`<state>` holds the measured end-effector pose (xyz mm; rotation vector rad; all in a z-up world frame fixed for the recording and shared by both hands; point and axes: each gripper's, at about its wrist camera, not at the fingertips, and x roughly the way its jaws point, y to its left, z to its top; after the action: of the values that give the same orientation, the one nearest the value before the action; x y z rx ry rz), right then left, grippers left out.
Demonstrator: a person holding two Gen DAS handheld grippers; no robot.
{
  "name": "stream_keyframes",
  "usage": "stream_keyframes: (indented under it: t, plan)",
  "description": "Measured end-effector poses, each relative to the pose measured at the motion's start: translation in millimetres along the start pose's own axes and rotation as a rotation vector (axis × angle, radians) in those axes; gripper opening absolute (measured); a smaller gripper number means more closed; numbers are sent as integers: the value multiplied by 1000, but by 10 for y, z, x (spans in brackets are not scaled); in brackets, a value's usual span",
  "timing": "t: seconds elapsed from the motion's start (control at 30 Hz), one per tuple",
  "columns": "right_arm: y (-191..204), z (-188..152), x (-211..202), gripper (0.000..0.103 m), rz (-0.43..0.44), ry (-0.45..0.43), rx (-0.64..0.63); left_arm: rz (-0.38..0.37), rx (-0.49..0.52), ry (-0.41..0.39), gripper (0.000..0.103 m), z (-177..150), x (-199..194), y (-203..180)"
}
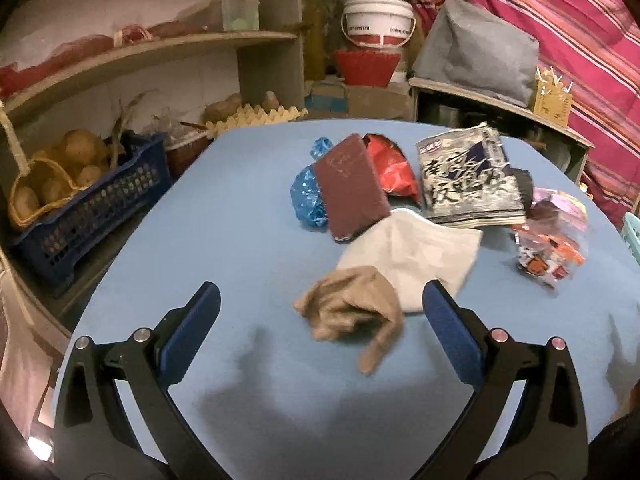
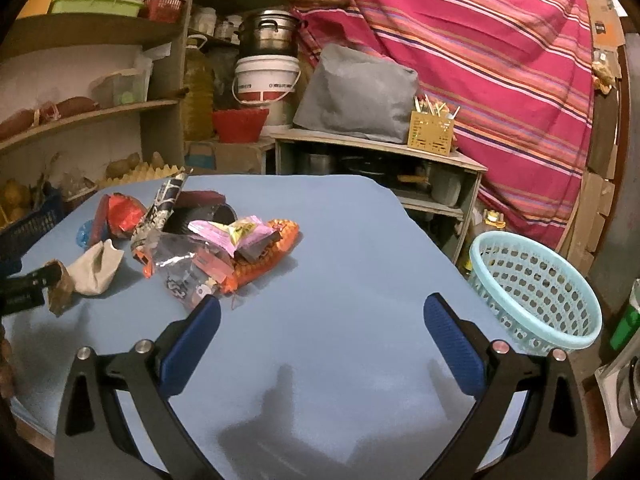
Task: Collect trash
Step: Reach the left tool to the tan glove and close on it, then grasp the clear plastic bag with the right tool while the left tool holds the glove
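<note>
With both sets of jaws apart, left gripper straddles the limp crumpled brown wrapper; pinch its bunched middle

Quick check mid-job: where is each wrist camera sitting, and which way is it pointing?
Left wrist: on the left gripper, open, facing the brown crumpled paper on the blue table.
Right wrist: on the right gripper, open, facing bare table, turquoise basket to its right.
Shared: trash pile, white cloth, red striped curtain.
</note>
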<state>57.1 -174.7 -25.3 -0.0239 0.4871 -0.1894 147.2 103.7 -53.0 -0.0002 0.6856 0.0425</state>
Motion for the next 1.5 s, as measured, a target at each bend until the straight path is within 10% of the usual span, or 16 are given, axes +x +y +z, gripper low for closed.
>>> stream_keyframes:
  t: [0.23,0.6,1.5]
  plan:
    - [-7,-19,47,99,-14,17,7,-19,-34,28,97,15,78,71]
    - [36,-55,152,99,-6,60,10,-70,55,12,39,-19,49,-113]
    - [504,210,167,99,113,65,-41,-75,-47,-115,40,378,-295,170]
